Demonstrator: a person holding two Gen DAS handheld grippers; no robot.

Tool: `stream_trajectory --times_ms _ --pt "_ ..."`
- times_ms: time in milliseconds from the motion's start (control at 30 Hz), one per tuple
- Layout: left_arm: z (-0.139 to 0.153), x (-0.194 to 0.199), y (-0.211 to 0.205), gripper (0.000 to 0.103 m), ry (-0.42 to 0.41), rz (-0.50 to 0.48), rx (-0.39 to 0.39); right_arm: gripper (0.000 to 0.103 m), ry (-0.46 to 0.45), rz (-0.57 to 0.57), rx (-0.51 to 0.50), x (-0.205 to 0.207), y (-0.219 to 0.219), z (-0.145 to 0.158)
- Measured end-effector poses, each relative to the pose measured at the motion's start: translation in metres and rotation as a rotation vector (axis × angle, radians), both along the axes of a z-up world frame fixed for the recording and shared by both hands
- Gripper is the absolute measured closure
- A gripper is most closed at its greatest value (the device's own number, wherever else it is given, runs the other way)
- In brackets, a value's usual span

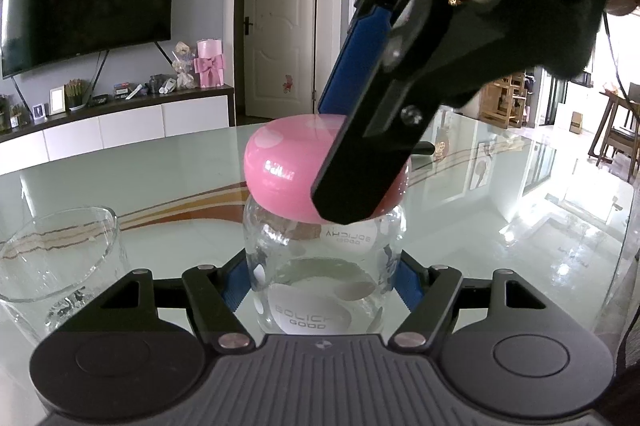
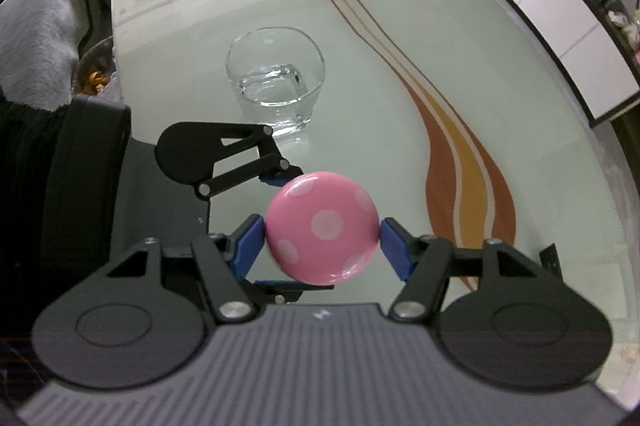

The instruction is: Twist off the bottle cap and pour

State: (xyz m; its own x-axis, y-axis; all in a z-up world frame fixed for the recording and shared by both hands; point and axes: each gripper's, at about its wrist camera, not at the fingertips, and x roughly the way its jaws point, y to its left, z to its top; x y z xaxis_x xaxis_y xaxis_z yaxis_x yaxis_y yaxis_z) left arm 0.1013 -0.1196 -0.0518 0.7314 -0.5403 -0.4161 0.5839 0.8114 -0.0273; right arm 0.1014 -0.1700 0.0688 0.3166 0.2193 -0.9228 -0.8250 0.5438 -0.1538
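Gripping the glossy domed pink cap point(image 2: 322, 228), right tool point(image 2: 320, 242) clamps.

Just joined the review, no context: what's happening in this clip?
A person is working two handheld grippers on a glass table. The left gripper is clamped around the body of a clear glass bottle with white dots, holding it upright. The right gripper comes from above and is closed on the bottle's pink polka-dot round cap, which is still seated on the neck. A clear drinking glass stands beside the bottle, apparently the pour target.
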Motion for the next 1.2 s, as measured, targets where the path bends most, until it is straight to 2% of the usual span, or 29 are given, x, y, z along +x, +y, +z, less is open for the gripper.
stream_trajectory --times_ms 367,567,767,833,1200 --pt "-0.005 -0.002 -0.002 0.029 0.000 -0.004 0.002 0.040 -0.058 0.095 0.096 -0.010 -0.020 -0.001" --pt "-0.006 -0.002 0.000 0.029 0.001 -0.008 0.002 0.039 -0.061 0.116 0.151 -0.008 -0.029 -0.001" --pt "-0.005 0.001 0.001 0.029 0.000 -0.010 0.001 0.039 -0.062 0.117 0.170 -0.009 -0.034 -0.002" --pt "0.004 0.016 0.001 0.029 0.006 -0.008 0.002 0.039 -0.062 0.115 0.174 -0.009 -0.034 -0.002" --pt "0.010 0.028 -0.004 0.029 0.037 -0.007 0.043 0.039 -0.058 0.122 0.170 -0.009 -0.034 -0.002"
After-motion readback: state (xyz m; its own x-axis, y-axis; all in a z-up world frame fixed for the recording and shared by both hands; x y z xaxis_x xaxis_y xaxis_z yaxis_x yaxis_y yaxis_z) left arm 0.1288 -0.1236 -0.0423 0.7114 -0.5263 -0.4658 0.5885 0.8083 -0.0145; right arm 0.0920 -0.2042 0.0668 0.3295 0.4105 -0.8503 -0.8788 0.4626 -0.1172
